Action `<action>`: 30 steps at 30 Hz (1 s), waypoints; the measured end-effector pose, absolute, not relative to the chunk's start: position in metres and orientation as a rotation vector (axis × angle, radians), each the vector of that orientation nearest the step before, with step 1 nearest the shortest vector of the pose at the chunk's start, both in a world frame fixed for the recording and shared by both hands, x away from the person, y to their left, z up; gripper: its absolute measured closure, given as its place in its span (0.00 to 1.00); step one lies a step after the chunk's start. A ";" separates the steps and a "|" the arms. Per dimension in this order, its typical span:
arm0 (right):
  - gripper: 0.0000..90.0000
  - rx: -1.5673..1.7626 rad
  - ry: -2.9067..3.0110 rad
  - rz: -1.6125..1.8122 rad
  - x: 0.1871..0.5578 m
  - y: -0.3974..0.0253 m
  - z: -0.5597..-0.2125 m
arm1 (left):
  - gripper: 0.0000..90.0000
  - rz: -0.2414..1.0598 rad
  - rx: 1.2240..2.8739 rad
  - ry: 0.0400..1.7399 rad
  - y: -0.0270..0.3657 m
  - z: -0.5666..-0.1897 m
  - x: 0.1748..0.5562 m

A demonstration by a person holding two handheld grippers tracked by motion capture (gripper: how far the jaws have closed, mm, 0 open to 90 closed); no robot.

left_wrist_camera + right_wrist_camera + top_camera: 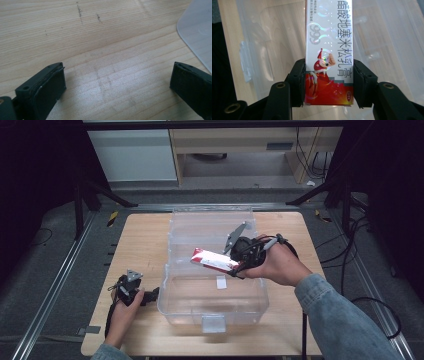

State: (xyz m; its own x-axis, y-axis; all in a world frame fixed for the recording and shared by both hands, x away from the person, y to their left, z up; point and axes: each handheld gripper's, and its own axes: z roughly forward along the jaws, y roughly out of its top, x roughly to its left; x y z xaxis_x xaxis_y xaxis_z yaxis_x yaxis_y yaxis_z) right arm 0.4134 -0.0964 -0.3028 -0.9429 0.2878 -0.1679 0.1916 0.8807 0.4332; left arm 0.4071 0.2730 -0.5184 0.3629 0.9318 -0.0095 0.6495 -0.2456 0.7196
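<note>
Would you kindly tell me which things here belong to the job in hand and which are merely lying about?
In the job:
- carton, red and white, clamped in the right gripper
- clear bin, below the carton

Lying about:
- left gripper, open, idle over bare table
- cabinets beyond the table

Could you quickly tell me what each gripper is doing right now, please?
Left gripper: open, empty, low over the table.
Right gripper: shut on the red-and-white box, above the clear bin.
</note>
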 end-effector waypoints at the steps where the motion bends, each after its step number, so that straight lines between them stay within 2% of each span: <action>1: 0.57 0.354 2.828 0.626 0.413 -0.092 -0.305 | 0.00 0.569 1.988 1.366 0.273 -0.518 0.407; 15: 0.57 0.235 2.888 0.624 0.409 -0.054 -0.323 | 0.00 0.569 1.988 1.366 0.273 -0.518 0.407; 30: 0.57 0.111 2.964 0.587 0.403 -0.021 -0.359 | 0.00 0.567 1.993 1.360 0.273 -0.518 0.408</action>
